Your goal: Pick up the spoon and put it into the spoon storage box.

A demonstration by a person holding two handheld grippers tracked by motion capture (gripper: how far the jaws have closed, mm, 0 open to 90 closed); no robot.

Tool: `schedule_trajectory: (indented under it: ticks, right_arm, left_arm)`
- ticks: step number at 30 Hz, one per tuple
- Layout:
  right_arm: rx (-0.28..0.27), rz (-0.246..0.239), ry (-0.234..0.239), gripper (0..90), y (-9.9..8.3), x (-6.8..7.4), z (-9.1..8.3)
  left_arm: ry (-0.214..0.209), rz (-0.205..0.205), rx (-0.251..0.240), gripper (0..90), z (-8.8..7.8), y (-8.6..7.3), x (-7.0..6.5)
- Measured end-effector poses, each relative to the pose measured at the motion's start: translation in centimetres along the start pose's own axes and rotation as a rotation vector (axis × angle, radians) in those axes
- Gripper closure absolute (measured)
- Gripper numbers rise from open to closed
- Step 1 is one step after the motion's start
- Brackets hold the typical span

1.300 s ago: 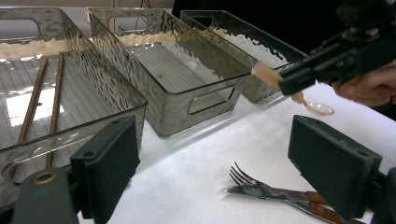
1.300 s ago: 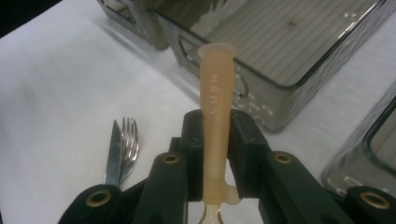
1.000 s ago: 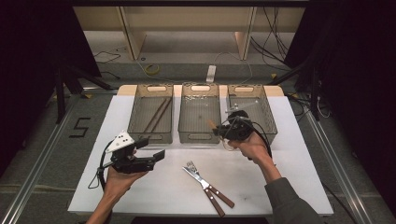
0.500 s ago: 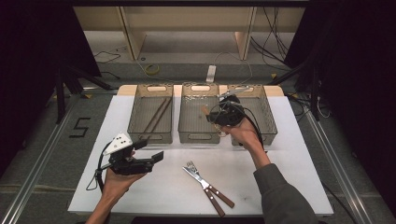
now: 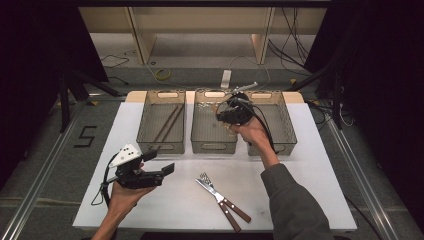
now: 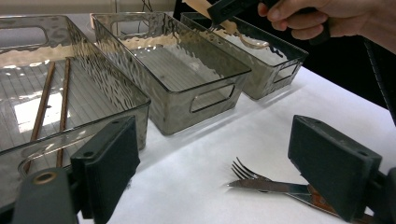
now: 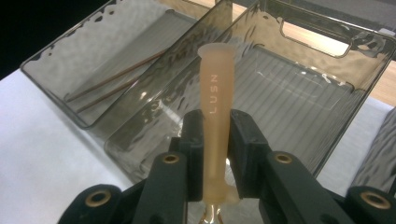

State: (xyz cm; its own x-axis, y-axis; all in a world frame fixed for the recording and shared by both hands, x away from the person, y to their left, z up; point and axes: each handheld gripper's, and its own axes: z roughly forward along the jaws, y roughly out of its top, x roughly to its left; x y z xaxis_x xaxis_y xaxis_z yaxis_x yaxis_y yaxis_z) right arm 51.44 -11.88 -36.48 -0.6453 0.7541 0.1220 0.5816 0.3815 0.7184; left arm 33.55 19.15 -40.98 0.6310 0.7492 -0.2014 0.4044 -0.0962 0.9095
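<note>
Nearest us, the fork (image 5: 206,181) and knife (image 5: 220,199) lie crossed on the white worktop (image 5: 310,170). At left, the left claw (image 5: 159,162) hovers released. Beyond, the right claw (image 7: 215,140) is clenched on a pale handle (image 7: 214,112) (marked LUSN) above the middle tray (image 5: 214,145); chopsticks (image 5: 168,124) lie in the left tray (image 5: 161,146).

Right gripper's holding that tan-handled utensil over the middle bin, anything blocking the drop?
Nothing visible does. The right gripper clamps the tan-handled utensil above the middle bin, whose floor looks bare below it. The chopsticks lie in the left bin.
</note>
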Motion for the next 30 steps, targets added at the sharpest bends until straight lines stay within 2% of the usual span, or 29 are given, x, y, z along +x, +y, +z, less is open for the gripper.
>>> schedule_trajectory:
  ticks: [9, 14, 30]
  right_arm:
    - [0.013, 0.009, -0.029, 77.2, 0.7, -0.4, 1.0]
    - [0.027, 0.025, -0.04, 77.2, 0.6, -0.6, 1.7]
    - [0.067, 0.029, -0.072, 76.9, 0.2, -0.4, 4.0]
  left_arm:
    - [0.002, 0.009, -0.001, 15.6, -0.1, 0.0, 0.0]
    - [0.001, 0.011, -0.002, 15.6, 0.0, 0.0, -0.1]
    - [-0.001, 0.012, -0.005, 15.6, 0.0, 0.0, -0.1]
